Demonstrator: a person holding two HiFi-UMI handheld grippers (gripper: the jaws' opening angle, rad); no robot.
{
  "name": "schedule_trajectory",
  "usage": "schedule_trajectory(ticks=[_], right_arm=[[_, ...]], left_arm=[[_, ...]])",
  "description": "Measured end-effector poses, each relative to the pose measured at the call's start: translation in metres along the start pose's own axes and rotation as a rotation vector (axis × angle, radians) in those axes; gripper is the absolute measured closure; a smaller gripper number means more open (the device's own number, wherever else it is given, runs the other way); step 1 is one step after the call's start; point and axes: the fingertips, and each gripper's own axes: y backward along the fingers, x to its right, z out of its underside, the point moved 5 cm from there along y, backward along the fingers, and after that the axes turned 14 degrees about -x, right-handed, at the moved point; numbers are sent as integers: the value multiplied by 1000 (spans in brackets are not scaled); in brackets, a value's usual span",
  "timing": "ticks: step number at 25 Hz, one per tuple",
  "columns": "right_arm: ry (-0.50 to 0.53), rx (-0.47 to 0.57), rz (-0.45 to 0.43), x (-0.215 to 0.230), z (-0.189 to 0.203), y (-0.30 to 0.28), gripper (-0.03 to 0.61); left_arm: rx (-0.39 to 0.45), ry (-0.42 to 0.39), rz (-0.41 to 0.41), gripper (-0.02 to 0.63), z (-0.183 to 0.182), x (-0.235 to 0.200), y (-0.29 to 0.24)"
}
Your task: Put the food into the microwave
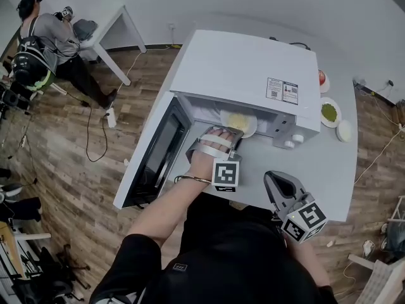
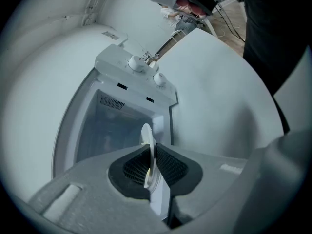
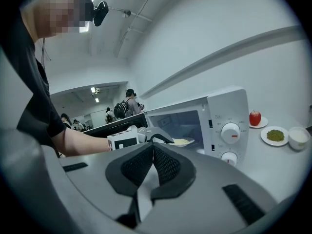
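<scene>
A white microwave [image 1: 247, 68] stands on a white table [image 1: 329, 182] with its door [image 1: 155, 157] swung open to the left. My left gripper [image 1: 229, 132] is at the mouth of the oven, shut on the rim of a white plate [image 1: 239, 121] of pale yellow food that sits just inside the cavity. In the left gripper view the plate [image 2: 147, 140] shows edge-on between the pads of that gripper [image 2: 150, 167]. My right gripper [image 1: 273, 177] hangs over the table's front right, shut and empty; in its own view, this gripper [image 3: 152, 152] faces the plate [image 3: 183, 142].
To the right of the microwave lie a red apple [image 1: 322, 78] on a saucer, a plate of green food [image 1: 329, 113] and a small white bowl [image 1: 345, 130]. A person [image 1: 50, 43] stands by another table at the far left. Cables lie on the wooden floor.
</scene>
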Motion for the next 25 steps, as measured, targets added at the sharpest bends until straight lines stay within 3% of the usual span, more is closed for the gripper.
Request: schedule_trajectory(ticks=[6,19,25], right_arm=[[-17,-6,26,13,-12,0,563],[-74,-85,42,17,-39,3,563],[-87,-118,18,12,-43,-3,563]], left_arm=[[-7,-28,20,578,-2,-2,-22],[-34,-47,206,578,10,-5,-74],[-69,-50,247,546,15,-9,-78]])
